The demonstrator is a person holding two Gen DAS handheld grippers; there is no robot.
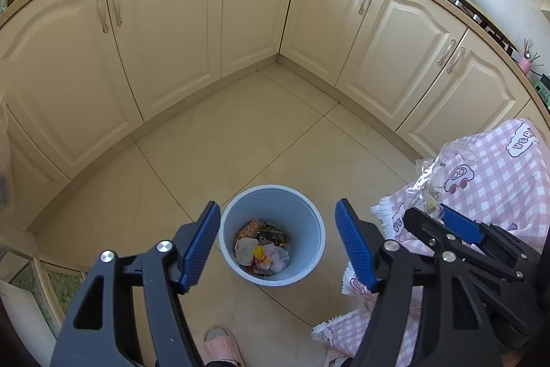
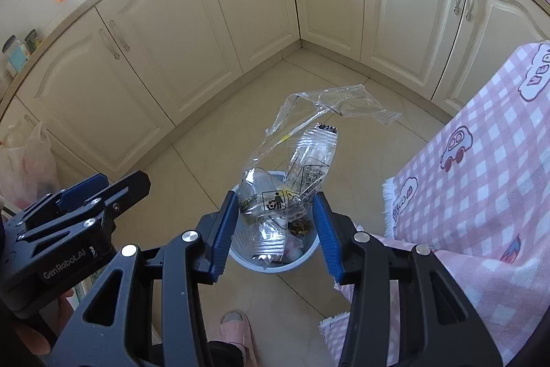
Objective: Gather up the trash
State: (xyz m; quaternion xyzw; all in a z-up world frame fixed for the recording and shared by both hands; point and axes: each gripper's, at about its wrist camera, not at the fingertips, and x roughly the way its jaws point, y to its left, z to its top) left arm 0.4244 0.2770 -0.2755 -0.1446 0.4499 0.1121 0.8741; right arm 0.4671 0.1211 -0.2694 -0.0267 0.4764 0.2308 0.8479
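A light blue waste bin [image 1: 240, 200] stands on the tiled floor with wrappers and crumpled paper [image 1: 261, 246] in its bottom. My left gripper [image 1: 277, 208] hovers over it, open, with nothing between its blue pads. My right gripper [image 2: 275, 198] is shut on a bundle of clear plastic wrappers [image 2: 302, 157], one printed with a litter symbol, held above the bin [image 2: 275, 265]. In the left wrist view the right gripper [image 1: 443, 219] appears at the right with the clear plastic [image 1: 429, 181] sticking out of it. The left gripper [image 2: 86, 191] shows at the left of the right wrist view.
A table draped in a pink checked cloth [image 1: 488, 174] [image 2: 481, 177] stands close on the right of the bin. Cream kitchen cabinets [image 1: 172, 40] wrap around the corner behind. A pink slipper [image 1: 220, 343] is at the bottom. A plastic bag [image 2: 31, 160] hangs at the left.
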